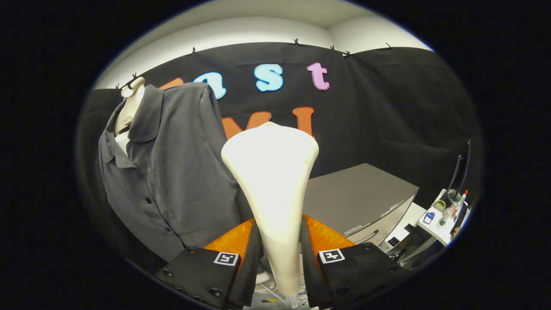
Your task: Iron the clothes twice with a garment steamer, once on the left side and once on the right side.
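Gripper view: gripper [280,254] at lower centre, fingers clamped on both sides of the white garment steamer [271,172], head raised mid-frame. Grey shirt [172,172] hung on mannequin [131,103], upper left. Best swung left, head kept flat against fabric, stroked slowly downward.

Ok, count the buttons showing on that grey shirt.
2: both on the grey shirt's placket, one mid-front, one lower, left of the steamer the gripper clamps. Others may be hidden.
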Tool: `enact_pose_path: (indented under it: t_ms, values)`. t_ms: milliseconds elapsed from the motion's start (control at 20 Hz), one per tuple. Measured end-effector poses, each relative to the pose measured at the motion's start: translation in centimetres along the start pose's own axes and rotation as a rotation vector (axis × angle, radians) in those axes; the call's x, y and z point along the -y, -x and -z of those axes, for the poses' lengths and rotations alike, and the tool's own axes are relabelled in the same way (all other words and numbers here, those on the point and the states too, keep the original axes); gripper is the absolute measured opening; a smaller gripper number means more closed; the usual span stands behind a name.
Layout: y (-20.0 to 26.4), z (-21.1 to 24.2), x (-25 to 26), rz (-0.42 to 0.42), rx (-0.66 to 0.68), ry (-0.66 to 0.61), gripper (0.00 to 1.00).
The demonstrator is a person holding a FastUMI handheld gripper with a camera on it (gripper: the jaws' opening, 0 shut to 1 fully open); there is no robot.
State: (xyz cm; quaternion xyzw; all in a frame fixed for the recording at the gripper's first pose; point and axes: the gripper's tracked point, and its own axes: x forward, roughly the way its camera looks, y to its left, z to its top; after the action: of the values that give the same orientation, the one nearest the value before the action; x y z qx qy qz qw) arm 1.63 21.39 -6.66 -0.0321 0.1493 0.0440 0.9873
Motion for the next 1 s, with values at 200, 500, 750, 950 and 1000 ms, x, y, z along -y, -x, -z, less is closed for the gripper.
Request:
enact_pose_path:
  t_ms: [200, 500, 750, 950, 1000]
  values:
    - [1.3, -2.7, 4.7, 0.024, 0.063, -0.040, 0.53]
    - [4.1, -5.5, 12.5, 0.069, 0.115, -0.060, 0.53]
    - [5.9, -6.0, 18.3, 0.092, 0.122, -0.065, 0.53]
    - [5.6, -5.5, 20.8, 0.105, 0.113, -0.049, 0.53]
    - [5.5, -5.2, 21.0, 0.105, 0.105, -0.048, 0.53]
